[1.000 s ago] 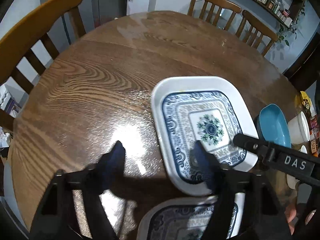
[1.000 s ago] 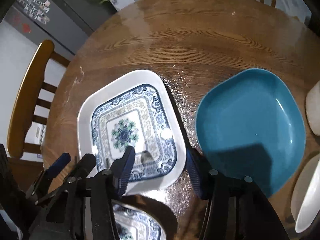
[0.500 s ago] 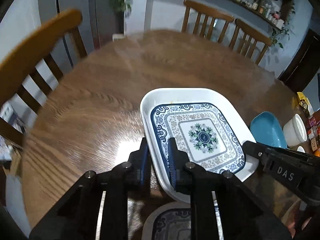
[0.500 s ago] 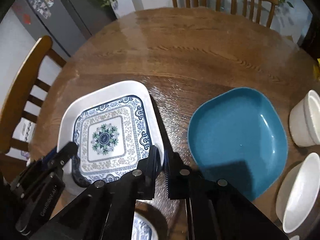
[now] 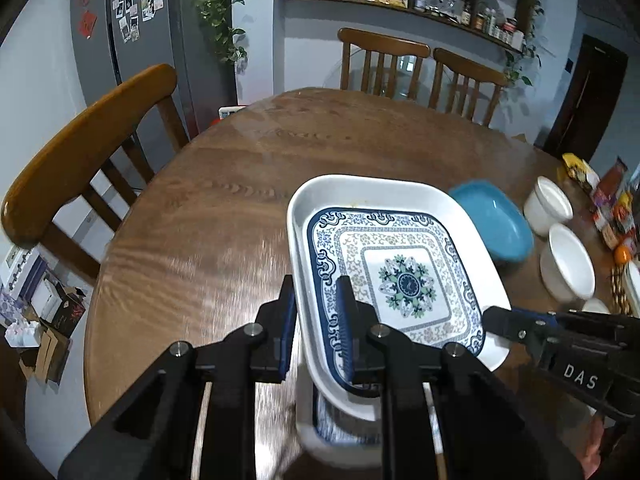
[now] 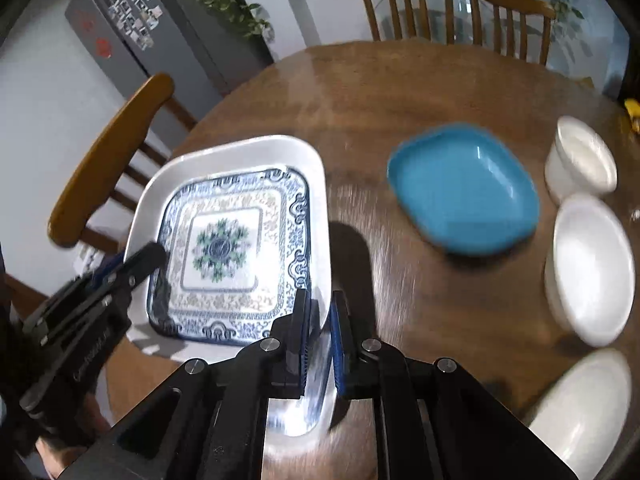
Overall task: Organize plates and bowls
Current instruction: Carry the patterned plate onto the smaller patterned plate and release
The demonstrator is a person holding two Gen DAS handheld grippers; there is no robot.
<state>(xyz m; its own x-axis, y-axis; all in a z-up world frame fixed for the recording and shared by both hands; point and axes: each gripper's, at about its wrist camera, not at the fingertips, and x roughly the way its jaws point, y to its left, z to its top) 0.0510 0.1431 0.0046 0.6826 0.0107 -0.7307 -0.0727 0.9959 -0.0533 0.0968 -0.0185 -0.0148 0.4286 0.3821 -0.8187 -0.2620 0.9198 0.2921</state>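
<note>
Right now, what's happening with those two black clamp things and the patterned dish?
A person is tidying dishes, holding a clamp tool in each hand. The left gripper and the right gripper each pinch an opposite rim of the blue-patterned plate, which is lifted above a matching plate lying on the round table. A teal plate and white bowls wait off to the right.
</note>
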